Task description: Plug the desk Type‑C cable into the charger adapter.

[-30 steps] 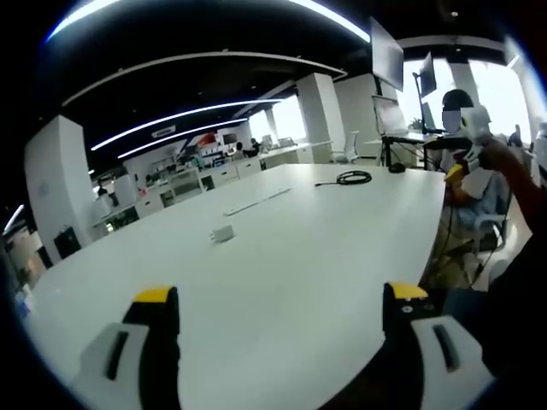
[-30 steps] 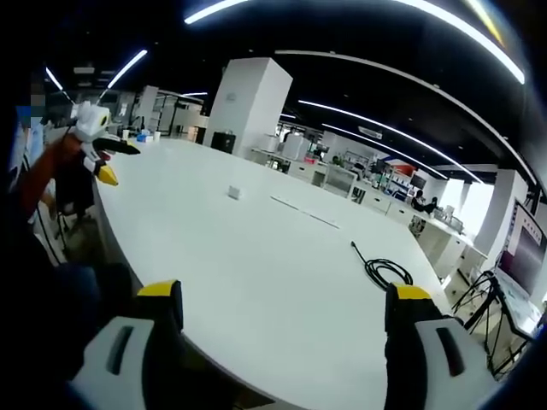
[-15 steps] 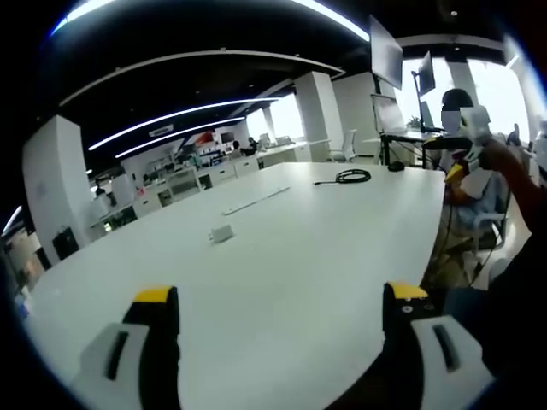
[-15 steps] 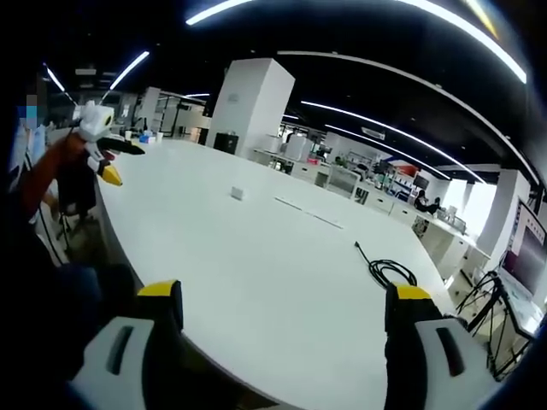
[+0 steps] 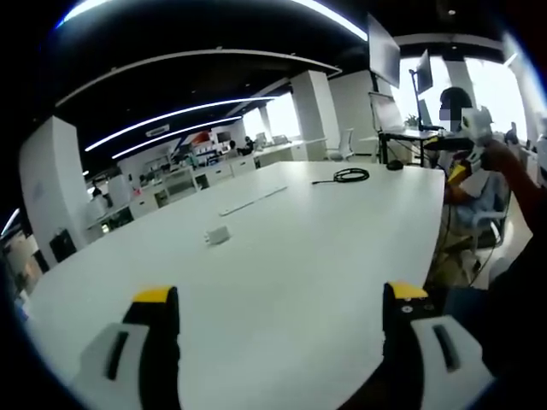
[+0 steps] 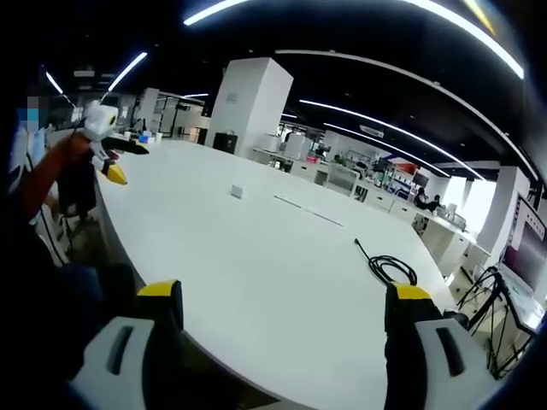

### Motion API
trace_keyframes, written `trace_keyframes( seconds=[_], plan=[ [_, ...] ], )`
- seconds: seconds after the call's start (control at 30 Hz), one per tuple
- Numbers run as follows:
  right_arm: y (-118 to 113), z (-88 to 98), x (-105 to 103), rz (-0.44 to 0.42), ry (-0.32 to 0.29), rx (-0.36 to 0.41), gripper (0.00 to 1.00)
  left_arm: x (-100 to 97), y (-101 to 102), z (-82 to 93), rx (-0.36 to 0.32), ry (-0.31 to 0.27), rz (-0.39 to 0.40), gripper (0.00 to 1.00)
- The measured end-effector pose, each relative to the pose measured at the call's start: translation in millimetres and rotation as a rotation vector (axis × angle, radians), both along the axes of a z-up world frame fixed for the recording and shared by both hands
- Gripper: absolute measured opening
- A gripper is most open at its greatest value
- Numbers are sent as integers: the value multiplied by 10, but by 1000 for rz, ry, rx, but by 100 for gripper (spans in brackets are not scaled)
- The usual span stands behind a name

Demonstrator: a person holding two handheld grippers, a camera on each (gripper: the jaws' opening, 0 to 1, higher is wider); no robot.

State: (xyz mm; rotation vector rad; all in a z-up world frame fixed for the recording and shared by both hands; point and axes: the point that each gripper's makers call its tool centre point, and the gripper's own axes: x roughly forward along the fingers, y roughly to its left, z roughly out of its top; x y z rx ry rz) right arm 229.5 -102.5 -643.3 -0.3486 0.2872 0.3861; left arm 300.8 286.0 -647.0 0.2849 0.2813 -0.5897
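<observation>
- Left claw (image 5: pixel 278 312) spread wide, yellow-tipped jaws apart, holding nothing, hovering over the near edge of the white worktop (image 5: pixel 325 248).
- Small white charger adapter (image 5: pixel 218 234) lying on the worktop ahead of the left claw, slightly left of its centre line, well apart from both jaws.
- Coiled black Type-C cable (image 5: pixel 349 176) farther off, ahead and to the right, near the far end of the worktop, loose tail trailing leftward.
- Right claw (image 6: pixel 282 312) likewise spread, gripping nothing, poised at the worktop edge.
- From the right claw, charger adapter (image 6: pixel 236 192) ahead and to the left, far off; cable coil (image 6: pixel 391 271) ahead, nearer the right jaw.
- Thin pale strip (image 6: pixel 308 213) lying on the worktop (image 6: pixel 256 256) between adapter and cable.
- Adapter and cable well apart, not joined.
</observation>
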Motion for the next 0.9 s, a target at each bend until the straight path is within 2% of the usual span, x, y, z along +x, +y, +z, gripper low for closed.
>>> trace_keyframes(
  seconds=[0.43, 0.9],
  plan=[
    [-9, -20, 8, -2, 5, 5, 99, 88, -21, -31, 2, 10, -7, 99],
    [7, -40, 61, -1, 10, 7, 99, 358, -56, -82, 1, 36, -21, 99]
  ],
)
